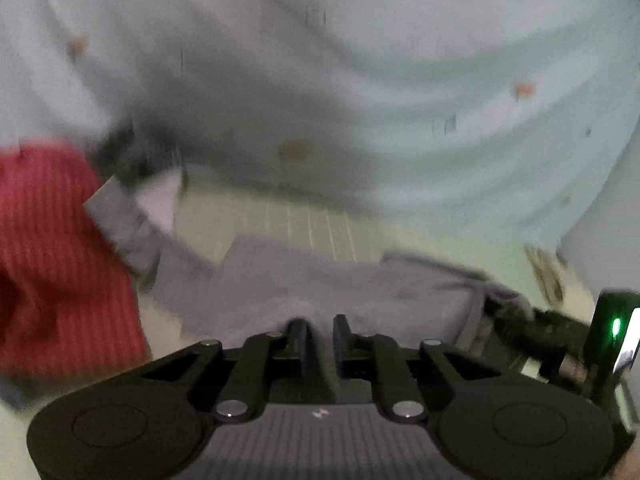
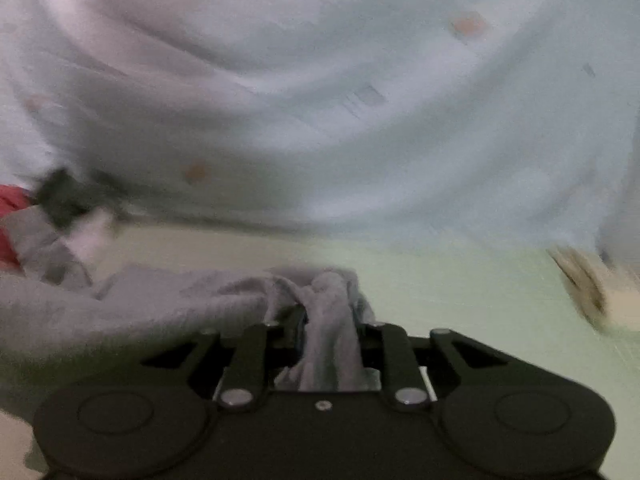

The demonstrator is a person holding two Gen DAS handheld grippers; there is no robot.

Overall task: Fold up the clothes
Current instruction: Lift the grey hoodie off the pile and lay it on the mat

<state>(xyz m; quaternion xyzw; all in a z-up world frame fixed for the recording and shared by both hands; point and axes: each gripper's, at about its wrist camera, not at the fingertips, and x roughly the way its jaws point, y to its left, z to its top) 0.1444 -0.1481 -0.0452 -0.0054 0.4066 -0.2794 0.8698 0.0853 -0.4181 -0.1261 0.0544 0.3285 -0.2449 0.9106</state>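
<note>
A: Cloth first. Where does the grey garment (image 2: 160, 304) sit against the right gripper (image 2: 328, 332)?

B: A bunched rope of its fabric runs straight between the two fingers and back toward the gripper body. The jaws pinch it, narrow but held apart by the wad. The rest of the garment spreads away to the left of the jaws, low over the pale green surface (image 2: 460, 288).

A: And the left gripper (image 1: 320, 334)?

B: Its jaws stand nearly pressed together, with only a slim gap. The grey garment (image 1: 320, 284) lies directly ahead of the tips and its edge reaches them, but the view is blurred and I cannot tell whether a thin fold is caught between the pads.

A: What lies beyond the jaws?

B: A big pale blue cloth (image 1: 440, 100) with small orange spots fills the whole upper field in both views, ahead of and above both grippers. Its lower edge hangs just past the grey garment.

A: Anything at the sides?

B: Left of the left jaws, a red ribbed fabric (image 1: 52, 248). It touches a grey strip of the garment. In the right wrist view the same red shows only as a sliver at the far left edge. To the right of the left jaws sits a black device with a green light (image 1: 616, 326). Farther right of both sets of jaws lies a blurred tan object (image 2: 588, 280) that I cannot identify.
</note>
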